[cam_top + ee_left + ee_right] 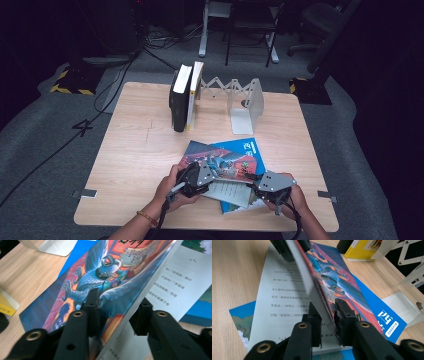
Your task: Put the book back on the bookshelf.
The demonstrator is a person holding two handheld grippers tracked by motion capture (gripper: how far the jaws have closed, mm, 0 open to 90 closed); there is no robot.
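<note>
**Two grippers lift a book at the table's near edge**

Wooden table [140, 150] under dim light, dark floor around it. Near the front edge, a book [227, 167] with a painted winged creature on its cover is tipped up on its long side. It stands over a white printed sheet [231, 192] that lies on a flat blue book [250, 150]. Left gripper [117, 308] straddles one end of the raised book, jaws on either side of it and clamped on. Right gripper [327, 315] pinches the opposite end, pads pressed against the cover and the page block. Farther back, two books [184, 97] stand upright beside a folding white rack [240, 102].
</note>
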